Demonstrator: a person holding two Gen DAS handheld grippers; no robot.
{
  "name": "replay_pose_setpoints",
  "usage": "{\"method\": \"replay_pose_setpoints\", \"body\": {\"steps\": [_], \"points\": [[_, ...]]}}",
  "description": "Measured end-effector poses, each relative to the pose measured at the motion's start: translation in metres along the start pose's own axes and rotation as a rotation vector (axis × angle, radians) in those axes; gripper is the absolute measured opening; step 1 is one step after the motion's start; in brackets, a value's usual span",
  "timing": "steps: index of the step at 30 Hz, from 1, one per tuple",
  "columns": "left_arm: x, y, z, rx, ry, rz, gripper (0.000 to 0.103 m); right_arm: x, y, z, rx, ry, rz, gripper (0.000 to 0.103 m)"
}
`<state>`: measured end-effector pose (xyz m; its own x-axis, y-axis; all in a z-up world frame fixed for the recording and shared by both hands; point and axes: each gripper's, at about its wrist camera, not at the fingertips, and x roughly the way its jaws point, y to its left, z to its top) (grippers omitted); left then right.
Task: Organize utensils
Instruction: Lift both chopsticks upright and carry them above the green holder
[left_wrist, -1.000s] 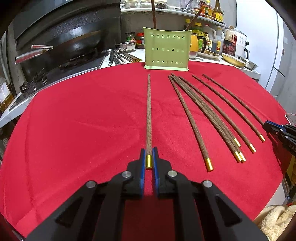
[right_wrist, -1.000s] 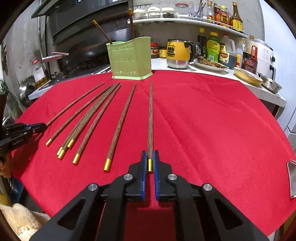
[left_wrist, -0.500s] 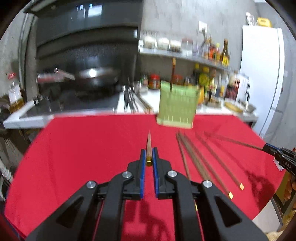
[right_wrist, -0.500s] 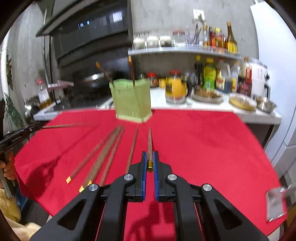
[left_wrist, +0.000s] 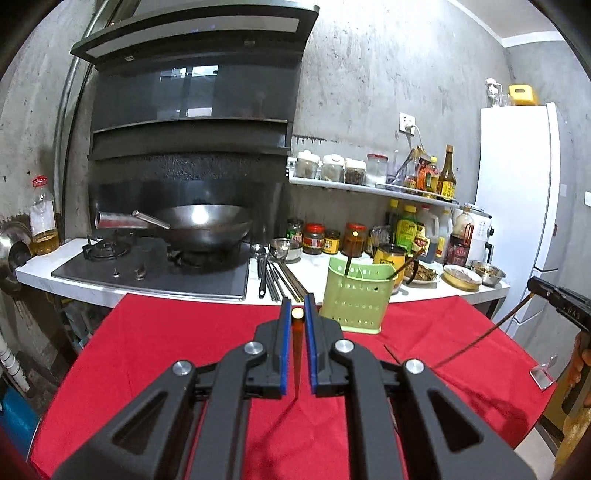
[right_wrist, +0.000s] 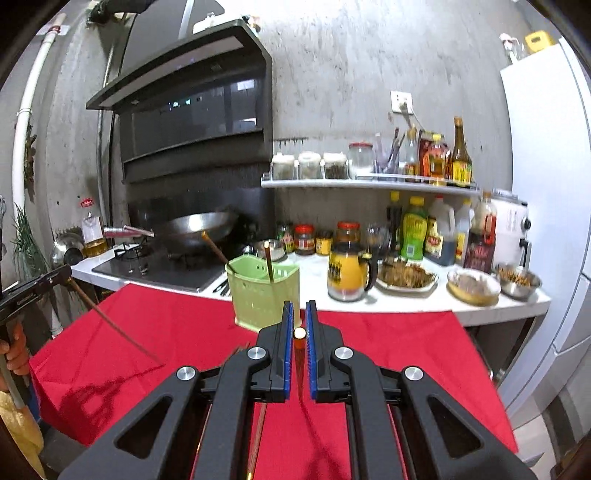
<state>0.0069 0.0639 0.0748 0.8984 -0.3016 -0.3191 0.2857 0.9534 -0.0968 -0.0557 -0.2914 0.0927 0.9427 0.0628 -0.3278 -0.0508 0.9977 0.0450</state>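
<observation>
Red cloth (left_wrist: 166, 350), left gripper (left_wrist: 297, 317) clamping chopstick (left_wrist: 296, 343), tip hanging below

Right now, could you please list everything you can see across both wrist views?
Held chopsticks: two, brown with gold caps, one in the left gripper, one in the right.
Holder: one, pale green, at the far edge of the cloth, two chopsticks standing in it.
Loose chopsticks: brown, on the cloth, mostly hidden; count unclear.
Cloth: one, red, over the table.
Wok: one, dark metal, on the stove.
Mug: one, yellow, on the counter.
Jars and bottles: many, mixed colours, on counter and shelf.
Fridge: one, white, far right.
Left gripper: black with blue pads, shut.
Right gripper: same, shut.
</observation>
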Motion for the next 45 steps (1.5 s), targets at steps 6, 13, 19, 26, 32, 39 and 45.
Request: {"method": "replay_pose_setpoints", "body": {"steps": [6,13,19,26,32,39,45], "points": [[0.002,-0.001,0.005,0.012,-0.005,-0.011,0.007,0.002,-0.001,0.01,-0.005,-0.012,-0.004,0.007],[0.019,-0.008,0.005,0.047,-0.003,0.013,0.007,0.027,-0.007,0.011,0.001,0.025,-0.016,0.008],[0.046,-0.009,-0.01,0.05,0.092,0.019,0.007,0.063,-0.016,-0.011,0.048,0.129,-0.005,0.007],[0.072,-0.009,-0.036,0.059,0.218,0.024,0.007,0.085,-0.017,-0.034,0.068,0.204,-0.006,0.007],[0.079,-0.006,-0.05,0.041,0.273,0.015,0.006,0.083,-0.015,-0.035,0.057,0.21,-0.004,0.007],[0.078,-0.011,-0.022,0.026,0.177,-0.004,0.006,0.087,-0.017,-0.018,0.047,0.156,-0.017,0.006],[0.096,-0.037,0.045,0.046,0.016,-0.087,0.006,0.113,-0.011,0.036,0.006,0.03,-0.033,0.006]]}}
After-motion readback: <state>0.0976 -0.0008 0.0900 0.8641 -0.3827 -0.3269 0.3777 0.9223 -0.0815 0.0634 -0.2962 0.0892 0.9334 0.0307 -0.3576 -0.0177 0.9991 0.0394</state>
